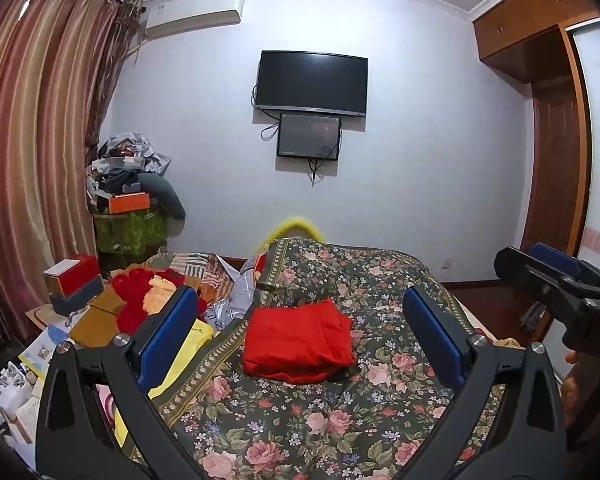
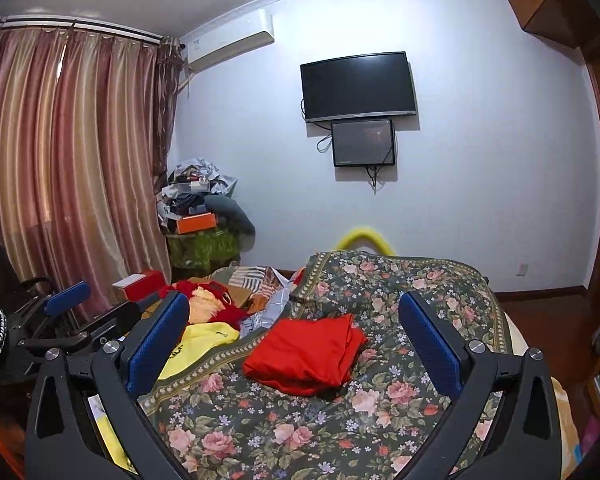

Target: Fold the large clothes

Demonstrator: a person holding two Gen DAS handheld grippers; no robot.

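Floral bedspread (image 1: 380,420) carries the folded red garment (image 1: 298,344) at mid-bed, dead ahead of both grippers, long axis seemingly running left-right. Left gripper (image 1: 312,336) and right gripper (image 2: 296,344) hover apart from it, fingers spread and empty, neither clearly nearer.

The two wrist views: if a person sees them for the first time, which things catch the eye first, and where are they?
First comes the folded bright red cloth garment, which lies in the middle of the dark floral bedspread. Both blue-padded tools, the left tool and the right tool, are open above the bed, apart from the garment. On the pale far wall hangs a black flat television, with a smaller dark screen just under it.
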